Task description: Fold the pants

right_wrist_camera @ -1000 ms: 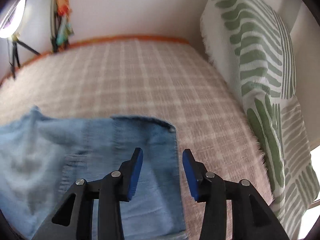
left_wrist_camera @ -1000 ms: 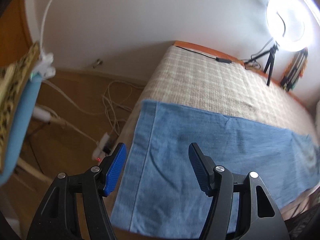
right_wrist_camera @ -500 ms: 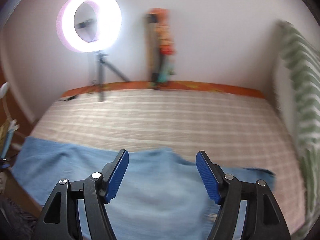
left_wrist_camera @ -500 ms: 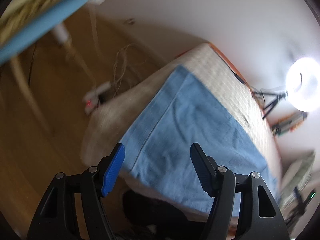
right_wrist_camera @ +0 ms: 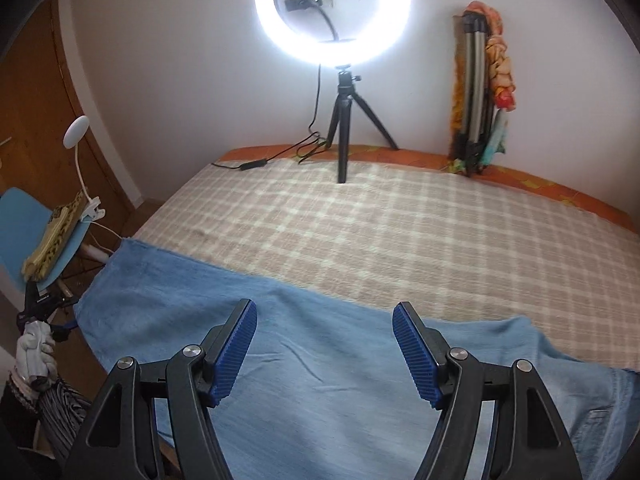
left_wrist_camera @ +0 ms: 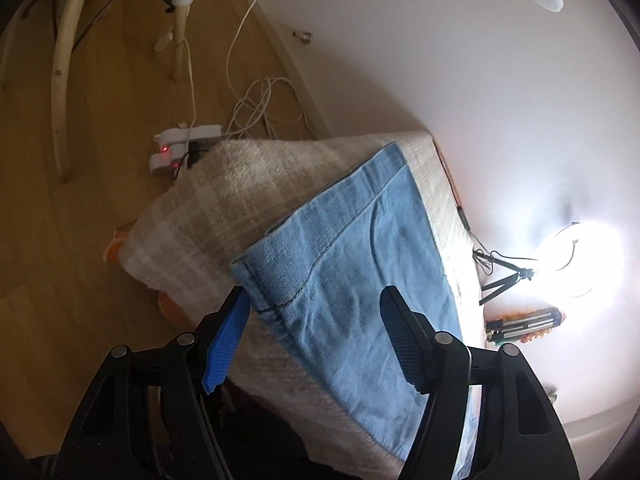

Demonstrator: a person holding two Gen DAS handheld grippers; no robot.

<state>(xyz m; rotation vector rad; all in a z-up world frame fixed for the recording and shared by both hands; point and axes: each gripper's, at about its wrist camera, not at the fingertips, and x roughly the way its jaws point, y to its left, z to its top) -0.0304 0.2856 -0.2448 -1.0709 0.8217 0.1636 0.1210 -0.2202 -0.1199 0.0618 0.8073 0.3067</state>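
- A bedroom in a home, set up for filming.
- A bed [right_wrist_camera: 400,216] with a beige checked blanket fills most of the room; an orange sheet shows along its far edge by the plain white wall.
- A lit ring light [right_wrist_camera: 333,12] on a small black tripod stands on the bed, with its cable trailing over the blanket.
- A folded tripod [right_wrist_camera: 476,92] draped with a colourful cloth leans against the wall.
- The wooden floor [left_wrist_camera: 100,120] carries a power strip [left_wrist_camera: 180,148] with red lights and loose white cables.
- A blue chair [right_wrist_camera: 36,224] with a clip-on lamp stands beside a wooden door.
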